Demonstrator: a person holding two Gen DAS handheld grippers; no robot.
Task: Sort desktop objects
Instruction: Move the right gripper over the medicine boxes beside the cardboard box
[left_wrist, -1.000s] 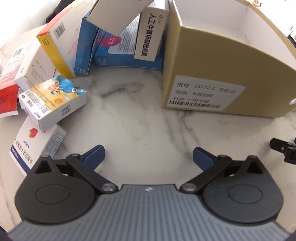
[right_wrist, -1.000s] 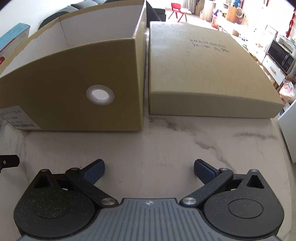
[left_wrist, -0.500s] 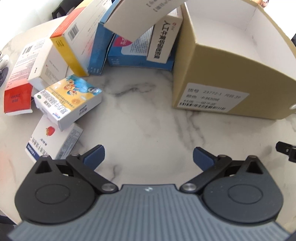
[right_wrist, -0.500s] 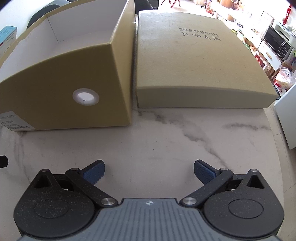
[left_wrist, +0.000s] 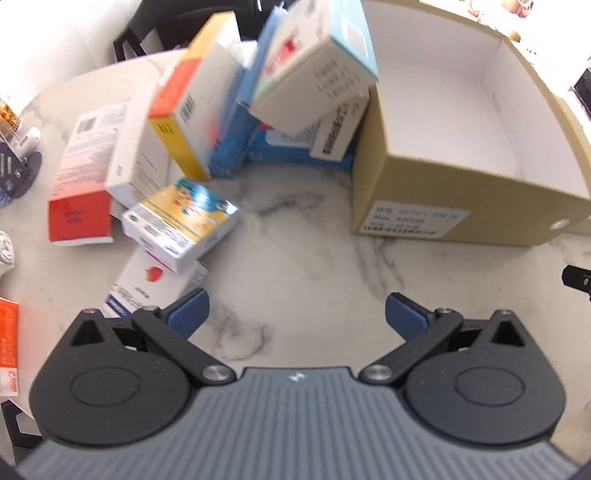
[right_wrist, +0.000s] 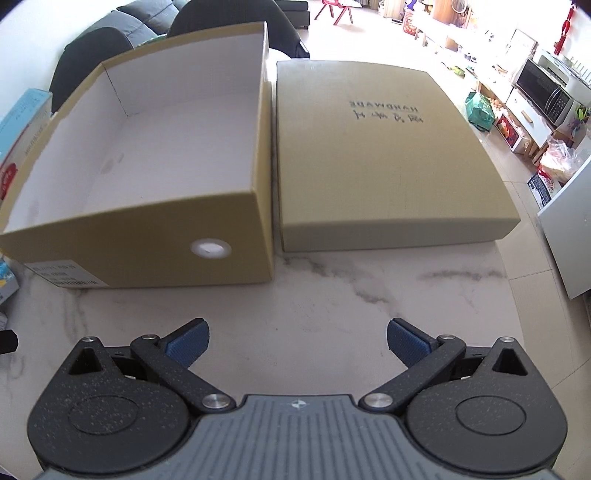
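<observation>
A heap of several medicine cartons (left_wrist: 207, 122) lies on the marble table, left of an open tan cardboard box (left_wrist: 476, 206) with a white, bare inside (right_wrist: 147, 147). A yellow-and-blue carton (left_wrist: 181, 218) sits nearest, with a white carton showing a red fruit (left_wrist: 147, 284) just ahead of my left gripper's left fingertip. My left gripper (left_wrist: 295, 314) hovers open over bare marble, holding nothing. My right gripper (right_wrist: 295, 338) is open too, in front of the box's near wall.
The box's tan lid (right_wrist: 384, 155) lies flat to the right of the box. A red-ended carton (left_wrist: 79, 218) and an orange carton (left_wrist: 9, 347) lie at the far left. The table edge curves at right (right_wrist: 517, 295), with a living room beyond.
Both grippers have pulled back and risen. The left view now takes in more of the carton heap; the right view now looks down into the box. Both stay open.
</observation>
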